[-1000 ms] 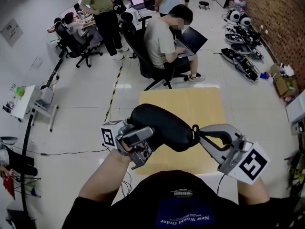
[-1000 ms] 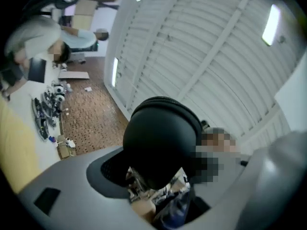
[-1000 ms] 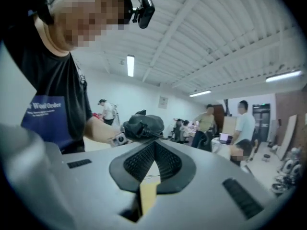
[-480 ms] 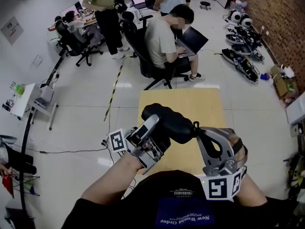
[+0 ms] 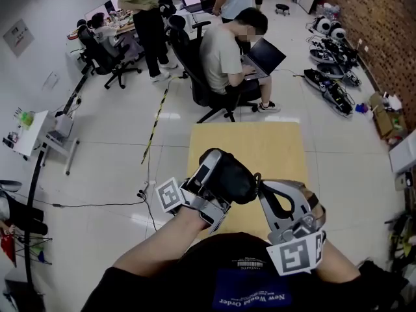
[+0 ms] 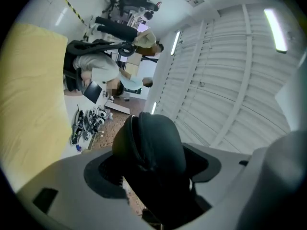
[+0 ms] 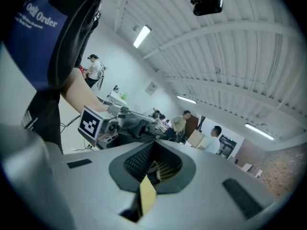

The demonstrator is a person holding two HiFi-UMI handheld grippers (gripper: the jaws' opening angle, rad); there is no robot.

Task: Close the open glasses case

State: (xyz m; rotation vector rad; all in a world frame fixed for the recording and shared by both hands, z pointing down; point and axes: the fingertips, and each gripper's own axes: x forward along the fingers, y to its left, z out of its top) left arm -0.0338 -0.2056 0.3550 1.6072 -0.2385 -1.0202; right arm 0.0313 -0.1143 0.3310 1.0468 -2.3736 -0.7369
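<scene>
The black glasses case hangs above the near edge of the yellow table, close to my chest. My left gripper comes in from the left, its fingers clamped on the case's two sides. In the left gripper view the case fills the gap between the jaws, its zip seam facing the camera and looking closed. My right gripper is shut, its tips at the case's right end on a small dark zipper pull. The right gripper view shows the pads pressed together.
A person on a swivel chair works at a laptop just beyond the table's far edge. More people and chairs stand at the back left. Equipment lies along the brick wall on the right. A cable runs over the floor on the left.
Both grippers and the case have come down and nearer to my body. The left gripper has rolled, turning the case more end-on. The right gripper's marker cube has swung down and under.
</scene>
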